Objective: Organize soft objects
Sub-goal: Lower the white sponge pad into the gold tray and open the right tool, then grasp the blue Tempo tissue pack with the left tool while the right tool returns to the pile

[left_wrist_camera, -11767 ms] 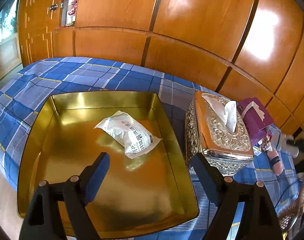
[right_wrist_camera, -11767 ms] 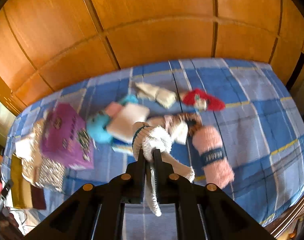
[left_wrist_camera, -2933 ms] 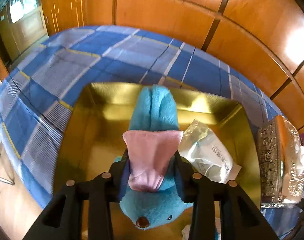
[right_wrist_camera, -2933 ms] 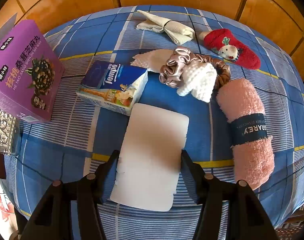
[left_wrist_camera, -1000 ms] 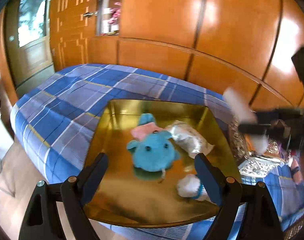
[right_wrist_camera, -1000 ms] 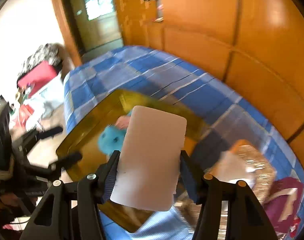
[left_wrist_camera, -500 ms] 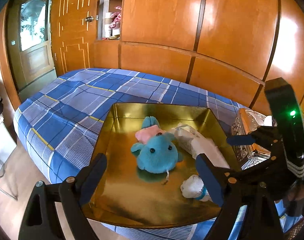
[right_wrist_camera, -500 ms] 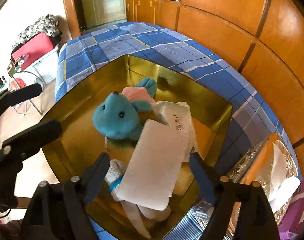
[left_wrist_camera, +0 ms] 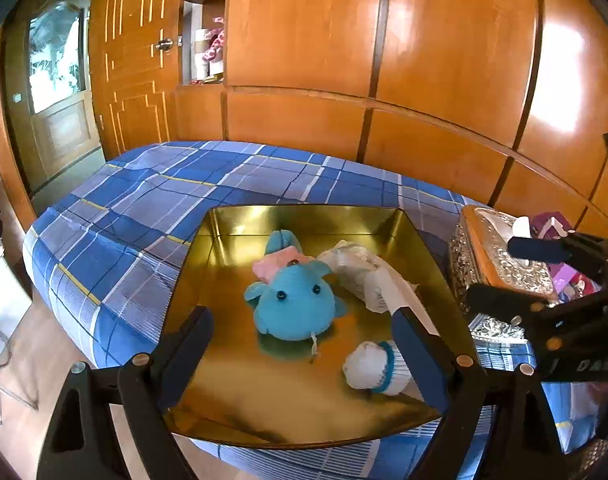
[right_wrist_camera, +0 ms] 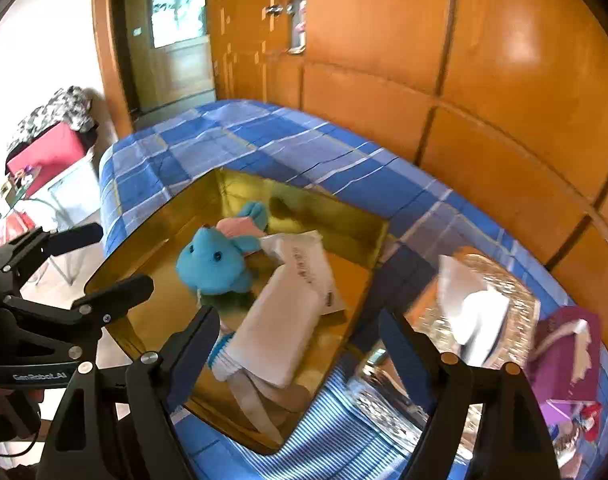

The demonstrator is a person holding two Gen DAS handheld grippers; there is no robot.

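A gold tray (left_wrist_camera: 295,214) (right_wrist_camera: 356,236) sits on the blue plaid bed. In it lie a blue plush toy (left_wrist_camera: 293,300) (right_wrist_camera: 213,264), a white plastic packet (left_wrist_camera: 354,266) (right_wrist_camera: 304,260), a flat white pad (right_wrist_camera: 281,334) (left_wrist_camera: 404,292) and a white knitted sock (left_wrist_camera: 372,368) (right_wrist_camera: 223,356). My left gripper (left_wrist_camera: 299,344) is open and empty above the tray's near side; it also shows at the left of the right wrist view (right_wrist_camera: 99,264). My right gripper (right_wrist_camera: 299,344) is open and empty above the tray's right corner, and shows at the right of the left wrist view (left_wrist_camera: 516,276).
A silver tissue box (left_wrist_camera: 500,256) (right_wrist_camera: 488,312) stands just right of the tray. A purple box (right_wrist_camera: 568,348) lies beyond it. Wooden wall panels (left_wrist_camera: 384,80) run behind the bed. A door (left_wrist_camera: 59,92) and floor clutter (right_wrist_camera: 43,148) are at the left.
My right gripper has let go of the white pad, which now lies in the tray over the packet and sock, and has pulled back. My left gripper has barely moved.
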